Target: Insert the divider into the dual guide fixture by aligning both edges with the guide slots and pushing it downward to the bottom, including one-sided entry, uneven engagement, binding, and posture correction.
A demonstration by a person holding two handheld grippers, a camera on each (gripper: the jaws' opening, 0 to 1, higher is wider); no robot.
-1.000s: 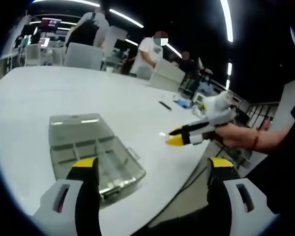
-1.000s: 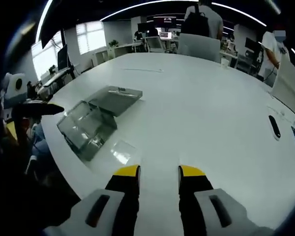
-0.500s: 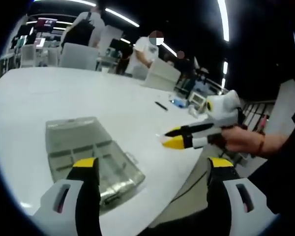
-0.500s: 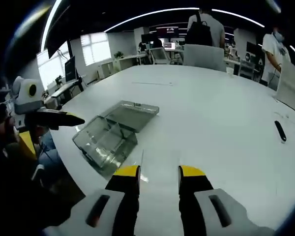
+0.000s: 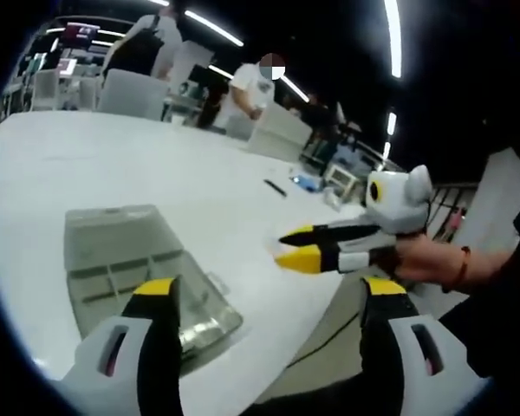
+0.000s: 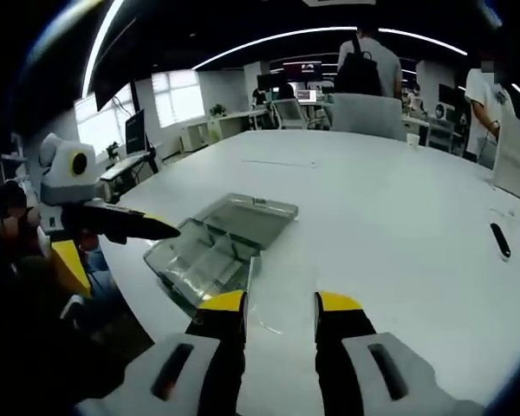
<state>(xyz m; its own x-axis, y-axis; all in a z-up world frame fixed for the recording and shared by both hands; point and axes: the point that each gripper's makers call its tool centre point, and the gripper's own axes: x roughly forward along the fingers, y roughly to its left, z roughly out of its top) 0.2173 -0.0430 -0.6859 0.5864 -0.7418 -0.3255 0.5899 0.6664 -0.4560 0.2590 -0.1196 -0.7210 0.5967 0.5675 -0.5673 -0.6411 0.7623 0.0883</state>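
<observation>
Left claw (image 5: 269,299) spread wide and empty above the tabletop (image 5: 113,165) edge, with the clear dual guide fixture (image 5: 130,273) lying open just ahead of its left jaw. Right claw (image 6: 279,301) narrowly parted, a thin clear divider (image 6: 253,286) standing on edge just ahead of its left jaw, contact hard to tell, and a black pen (image 6: 500,240) well off to the right.

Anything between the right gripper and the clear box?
Nothing visible. Only bare white table lies between the right gripper and the clear compartment box. The left gripper sits by the box's side edge, off that line.
</observation>
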